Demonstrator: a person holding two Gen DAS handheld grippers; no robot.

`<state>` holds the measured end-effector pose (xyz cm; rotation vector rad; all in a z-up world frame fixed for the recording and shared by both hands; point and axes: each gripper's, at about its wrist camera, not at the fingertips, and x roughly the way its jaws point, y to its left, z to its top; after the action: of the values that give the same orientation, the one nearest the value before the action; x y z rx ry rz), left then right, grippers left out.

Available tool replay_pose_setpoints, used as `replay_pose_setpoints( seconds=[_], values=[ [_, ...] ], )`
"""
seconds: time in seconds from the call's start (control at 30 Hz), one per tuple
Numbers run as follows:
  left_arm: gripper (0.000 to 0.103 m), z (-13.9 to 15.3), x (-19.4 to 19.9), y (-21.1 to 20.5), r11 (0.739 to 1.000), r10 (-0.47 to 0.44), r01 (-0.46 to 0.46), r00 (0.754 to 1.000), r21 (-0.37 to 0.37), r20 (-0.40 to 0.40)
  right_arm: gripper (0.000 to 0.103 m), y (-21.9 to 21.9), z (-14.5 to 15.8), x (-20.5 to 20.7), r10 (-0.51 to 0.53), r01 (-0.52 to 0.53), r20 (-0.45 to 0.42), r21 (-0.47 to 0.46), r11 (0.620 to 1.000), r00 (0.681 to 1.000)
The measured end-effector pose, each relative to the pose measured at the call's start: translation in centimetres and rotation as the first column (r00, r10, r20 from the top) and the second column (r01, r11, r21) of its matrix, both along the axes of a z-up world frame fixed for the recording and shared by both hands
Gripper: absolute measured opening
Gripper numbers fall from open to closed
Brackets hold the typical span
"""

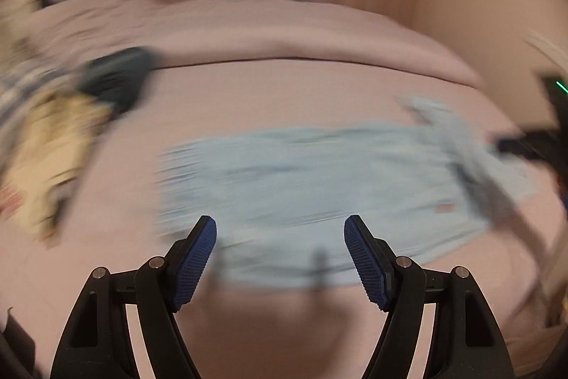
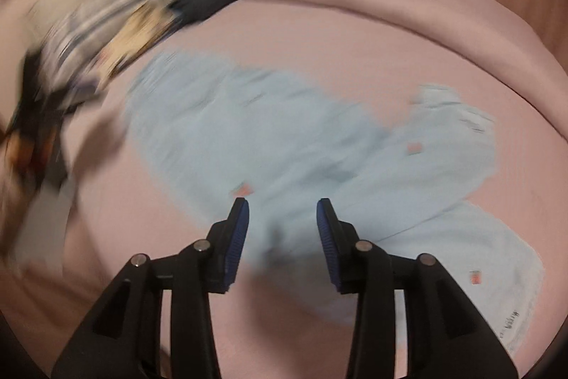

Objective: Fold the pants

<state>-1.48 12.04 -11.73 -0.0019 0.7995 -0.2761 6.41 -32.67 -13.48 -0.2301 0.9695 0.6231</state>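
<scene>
Light blue pants (image 1: 301,187) lie spread on a pink bed sheet (image 1: 248,95), blurred by motion. In the right wrist view the pants (image 2: 284,137) stretch from upper left to lower right, with small pink tags on them. My left gripper (image 1: 280,251) is open and empty, just above the pants' near edge. My right gripper (image 2: 283,226) is open and empty, over the pants' middle. The other gripper shows as a dark shape (image 1: 532,144) at the right edge of the left wrist view.
A pile of other clothes, yellow, striped and dark (image 1: 64,116), lies at the left; it also shows in the right wrist view (image 2: 106,23). A rolled pink blanket (image 1: 284,34) runs across the back of the bed. Curtains hang behind.
</scene>
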Motion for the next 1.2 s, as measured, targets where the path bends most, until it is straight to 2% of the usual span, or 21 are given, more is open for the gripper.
replay_pose_setpoints(
  seconds=[0.1, 0.13, 0.23, 0.33, 0.37, 0.43, 0.47, 0.5, 0.53, 0.57, 0.67, 0.73, 0.8, 0.87, 0.97, 1.03, 1.1, 1.2],
  values=[
    [0.074, -0.9, 2.2, -7.4, 0.980, -0.193, 0.190, 0.981, -0.064, -0.031, 0.044, -2.0, 0.2, 6.5, -0.172, 0.169, -0.039, -0.059, 0.984, 0.984],
    [0.074, -1.3, 3.0, -9.7, 0.964, -0.253, 0.248, 0.966, -0.092, -0.047, 0.045, -2.2, 0.0, 7.9, -0.198, 0.195, -0.055, -0.066, 0.979, 0.979],
    [0.074, -3.0, 5.4, -16.4, 0.918, -0.381, 0.364, 0.920, -0.156, -0.097, 0.045, -2.6, -1.3, 13.9, -0.258, 0.252, -0.186, -0.054, 0.966, 0.948],
    [0.068, -4.4, 6.8, -19.7, 0.905, -0.411, 0.385, 0.901, -0.180, -0.141, 0.044, -1.6, -2.9, 17.5, -0.275, 0.264, -0.238, -0.079, 0.961, 0.931],
    [0.059, -4.9, 7.1, -20.8, 0.897, -0.429, 0.398, 0.889, -0.193, -0.163, 0.043, -1.2, -3.7, 18.9, -0.280, 0.264, -0.255, -0.099, 0.960, 0.925],
    [0.052, -5.4, 7.1, -22.1, 0.889, -0.449, 0.421, 0.877, -0.179, -0.170, 0.042, -0.9, -5.5, 20.6, -0.318, 0.283, -0.291, -0.155, 0.946, 0.902],
    [0.045, -5.6, 7.1, -22.5, 0.886, -0.458, 0.431, 0.872, -0.170, -0.172, 0.036, -0.7, -6.1, 21.0, -0.329, 0.287, -0.294, -0.177, 0.941, 0.898],
    [0.034, -5.9, 6.9, -22.8, 0.884, -0.464, 0.440, 0.868, -0.158, -0.177, 0.027, -0.6, -6.7, 21.2, -0.333, 0.285, -0.288, -0.196, 0.938, 0.898],
    [0.027, -6.2, 6.9, -23.2, 0.885, -0.464, 0.444, 0.866, -0.143, -0.188, 0.011, -0.6, -7.1, 21.2, -0.335, 0.283, -0.276, -0.212, 0.935, 0.901],
    [0.018, -6.0, 6.4, -23.2, 0.883, -0.469, 0.449, 0.864, -0.137, -0.186, 0.007, -0.9, -7.0, 21.0, -0.341, 0.294, -0.262, -0.202, 0.934, 0.903],
    [0.007, -5.5, 5.5, -23.4, 0.871, -0.489, 0.472, 0.859, -0.134, -0.152, 0.003, -4.1, -4.8, 19.6, -0.377, 0.384, -0.255, -0.023, 0.923, 0.890],
    [0.006, -4.8, 4.7, -23.5, 0.863, -0.502, 0.486, 0.855, -0.138, -0.131, 0.003, -6.4, -2.4, 17.8, -0.396, 0.424, -0.225, 0.089, 0.901, 0.890],
    [0.006, -4.2, 4.0, -23.8, 0.856, -0.514, 0.499, 0.851, -0.137, -0.111, 0.003, -10.1, 0.8, 14.4, -0.437, 0.472, -0.190, 0.219, 0.854, 0.879],
    [0.006, -4.0, 3.3, -24.9, 0.853, -0.518, 0.506, 0.849, -0.128, -0.099, 0.003, -13.3, 2.8, 10.8, -0.482, 0.506, -0.154, 0.296, 0.810, 0.862],
    [0.006, -4.2, 2.6, -25.8, 0.853, -0.521, 0.510, 0.847, -0.114, -0.107, 0.004, -18.3, 3.6, 4.8, -0.571, 0.573, -0.134, 0.385, 0.723, 0.810],
    [0.006, -4.6, 2.4, -26.2, 0.849, -0.528, 0.521, 0.840, -0.089, -0.126, 0.004, -20.6, 1.8, 2.6, -0.633, 0.639, -0.165, 0.395, 0.660, 0.756],
    [0.006, -5.3, 2.6, -27.0, 0.845, -0.533, 0.534, 0.831, -0.042, -0.159, 0.005, -22.2, -2.3, -0.3, -0.688, 0.722, -0.237, 0.343, 0.601, 0.686],
    [0.006, -6.3, 2.2, -28.4, 0.835, -0.534, 0.549, 0.823, 0.030, -0.191, 0.009, -22.9, -7.3, -2.4, -0.706, 0.782, -0.339, 0.319, 0.535, 0.622]
  ],
)
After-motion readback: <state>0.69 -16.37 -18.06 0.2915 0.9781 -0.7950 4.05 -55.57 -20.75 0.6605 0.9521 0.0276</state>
